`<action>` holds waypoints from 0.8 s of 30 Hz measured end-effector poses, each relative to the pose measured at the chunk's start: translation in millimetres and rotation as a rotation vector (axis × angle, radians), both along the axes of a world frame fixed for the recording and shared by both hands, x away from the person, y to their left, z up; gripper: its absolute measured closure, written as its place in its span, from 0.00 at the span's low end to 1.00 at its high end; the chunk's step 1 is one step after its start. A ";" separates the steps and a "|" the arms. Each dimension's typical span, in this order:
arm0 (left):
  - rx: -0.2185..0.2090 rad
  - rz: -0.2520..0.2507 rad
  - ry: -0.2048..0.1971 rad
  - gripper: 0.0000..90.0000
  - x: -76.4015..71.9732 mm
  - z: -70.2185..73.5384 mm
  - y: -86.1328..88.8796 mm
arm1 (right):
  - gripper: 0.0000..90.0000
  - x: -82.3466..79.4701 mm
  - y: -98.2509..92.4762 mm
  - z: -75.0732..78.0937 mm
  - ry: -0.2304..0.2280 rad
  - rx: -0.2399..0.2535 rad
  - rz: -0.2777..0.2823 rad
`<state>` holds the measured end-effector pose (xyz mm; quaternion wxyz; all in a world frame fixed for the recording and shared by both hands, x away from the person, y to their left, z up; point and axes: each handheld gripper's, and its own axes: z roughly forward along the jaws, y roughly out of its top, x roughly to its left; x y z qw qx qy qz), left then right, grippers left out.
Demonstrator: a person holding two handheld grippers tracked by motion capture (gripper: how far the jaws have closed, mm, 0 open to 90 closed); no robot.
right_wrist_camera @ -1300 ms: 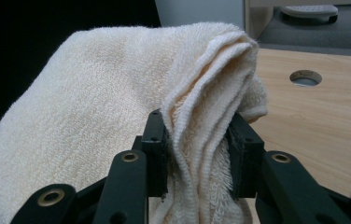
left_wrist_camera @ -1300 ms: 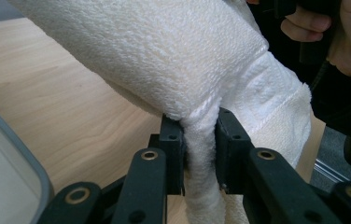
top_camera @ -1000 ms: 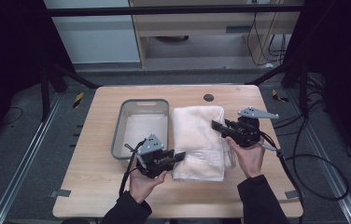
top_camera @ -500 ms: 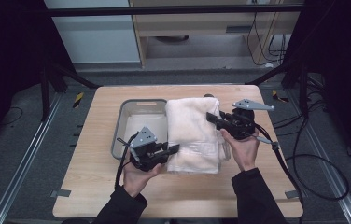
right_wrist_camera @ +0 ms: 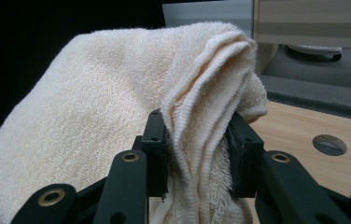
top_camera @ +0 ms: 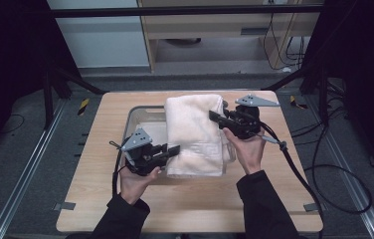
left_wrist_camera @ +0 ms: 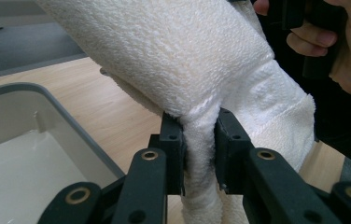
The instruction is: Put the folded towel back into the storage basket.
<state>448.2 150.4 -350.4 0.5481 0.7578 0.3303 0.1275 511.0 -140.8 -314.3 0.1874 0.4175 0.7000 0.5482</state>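
Note:
A folded cream towel (top_camera: 195, 132) is held up off the wooden table (top_camera: 95, 189), partly over a grey tray (top_camera: 131, 119). My left gripper (top_camera: 174, 149) is shut on the towel's near left edge; in the left gripper view the jaws pinch the towel (left_wrist_camera: 199, 154) tightly. My right gripper (top_camera: 215, 118) is shut on the far right edge, where several folded layers of towel (right_wrist_camera: 197, 140) bunch between its jaws. A hand holds each gripper.
The grey tray's rim (left_wrist_camera: 71, 135) lies just left of the left gripper, its pale inside bare. A round hole (right_wrist_camera: 329, 144) is set in the tabletop at the far right. Cables trail off the table's right side (top_camera: 294, 164).
Both grippers have carried the towel up and to the left, from flat on the table beside the tray to hanging partly over it.

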 end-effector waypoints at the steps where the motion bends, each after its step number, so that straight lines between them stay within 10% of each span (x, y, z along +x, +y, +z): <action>1: 0.000 0.004 -0.001 0.83 0.3 0.5 1.9 | 0.73 0.0 0.0 0.0 0.000 0.000 0.000; 24: -0.020 0.087 -0.013 0.83 4.2 10.8 46.4 | 0.73 19.7 52.5 14.5 -0.021 -0.007 0.034</action>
